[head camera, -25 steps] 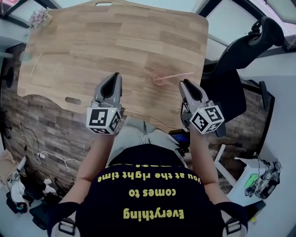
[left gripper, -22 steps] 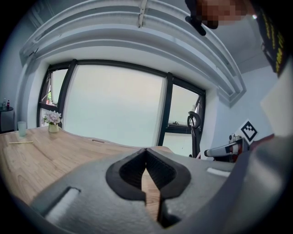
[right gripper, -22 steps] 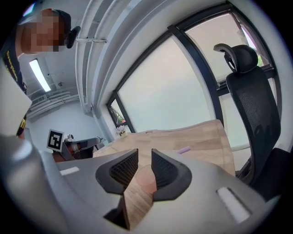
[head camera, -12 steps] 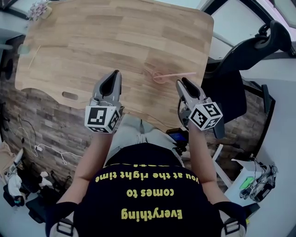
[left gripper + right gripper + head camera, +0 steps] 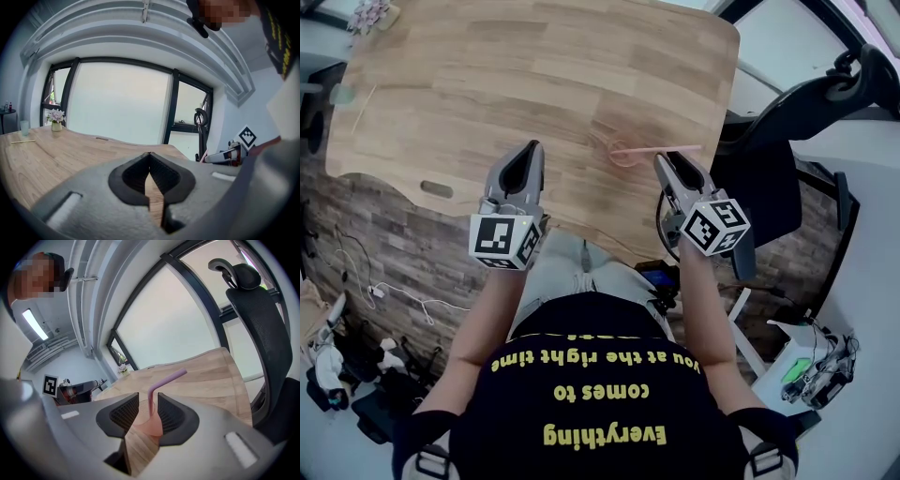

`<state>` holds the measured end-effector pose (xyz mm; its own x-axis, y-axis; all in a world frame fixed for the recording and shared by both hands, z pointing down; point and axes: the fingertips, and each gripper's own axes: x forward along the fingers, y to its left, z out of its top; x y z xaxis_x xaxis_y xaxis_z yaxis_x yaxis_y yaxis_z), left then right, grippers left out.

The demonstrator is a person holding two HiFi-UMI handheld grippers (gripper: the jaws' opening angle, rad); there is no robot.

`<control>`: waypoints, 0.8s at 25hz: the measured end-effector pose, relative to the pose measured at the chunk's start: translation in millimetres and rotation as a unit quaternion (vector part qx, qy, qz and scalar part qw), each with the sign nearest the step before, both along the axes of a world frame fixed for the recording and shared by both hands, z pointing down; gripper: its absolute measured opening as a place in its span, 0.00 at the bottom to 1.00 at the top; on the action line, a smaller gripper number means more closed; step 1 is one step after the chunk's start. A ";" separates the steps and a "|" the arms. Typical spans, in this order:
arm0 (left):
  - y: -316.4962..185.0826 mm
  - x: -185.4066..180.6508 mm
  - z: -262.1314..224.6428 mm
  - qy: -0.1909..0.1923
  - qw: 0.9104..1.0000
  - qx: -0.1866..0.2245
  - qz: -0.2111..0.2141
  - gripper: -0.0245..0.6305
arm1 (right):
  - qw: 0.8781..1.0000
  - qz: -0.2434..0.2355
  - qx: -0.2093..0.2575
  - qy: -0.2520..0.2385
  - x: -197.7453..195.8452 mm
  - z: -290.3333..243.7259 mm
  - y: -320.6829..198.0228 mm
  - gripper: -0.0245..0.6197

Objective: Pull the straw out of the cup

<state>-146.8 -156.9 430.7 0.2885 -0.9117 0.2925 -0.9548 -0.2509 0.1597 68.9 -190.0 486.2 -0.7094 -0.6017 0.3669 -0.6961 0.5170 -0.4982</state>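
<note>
A translucent pink cup [image 5: 622,156] stands on the wooden table [image 5: 487,84] near its front right edge. A pink bent straw [image 5: 661,148] sits in it, its free end leaning out to the right. My right gripper [image 5: 662,161] hovers just in front and to the right of the cup, apart from it. In the right gripper view its jaws [image 5: 148,401] are opening; cup [image 5: 151,422] and straw [image 5: 162,382] show beyond the gap, and nothing lies between the pads. My left gripper [image 5: 531,150] is shut and empty, well left of the cup, also shown as left gripper [image 5: 149,154].
A black office chair [image 5: 797,108] stands right of the table, close to my right arm. At the far left corner are a small flower vase [image 5: 56,125], a glass [image 5: 24,127] and a thin stick [image 5: 22,141]. The table's front edge has a slot [image 5: 436,189].
My right gripper has drawn a little closer to the cup and straw. The left gripper stays much where it was. Cup and straw have not moved on the table.
</note>
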 end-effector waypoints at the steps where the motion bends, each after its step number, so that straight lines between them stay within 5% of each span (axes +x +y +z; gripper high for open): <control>1: -0.2 0.9 1.3 0.000 1.000 -0.001 0.000 0.04 | 1.000 -0.001 -0.001 -0.001 -0.6 0.9 -0.5 0.25; 20: 0.8 6.8 19.6 -0.009 1.000 -0.020 0.000 0.04 | 1.000 0.001 -0.006 -0.016 -8.6 10.8 -10.7 0.25</control>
<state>-139.9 -156.2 450.3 0.2828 -0.8989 0.3346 -0.9576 -0.2443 0.1530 60.3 -200.7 497.0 -0.7198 -0.5991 0.3506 -0.6806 0.5100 -0.5260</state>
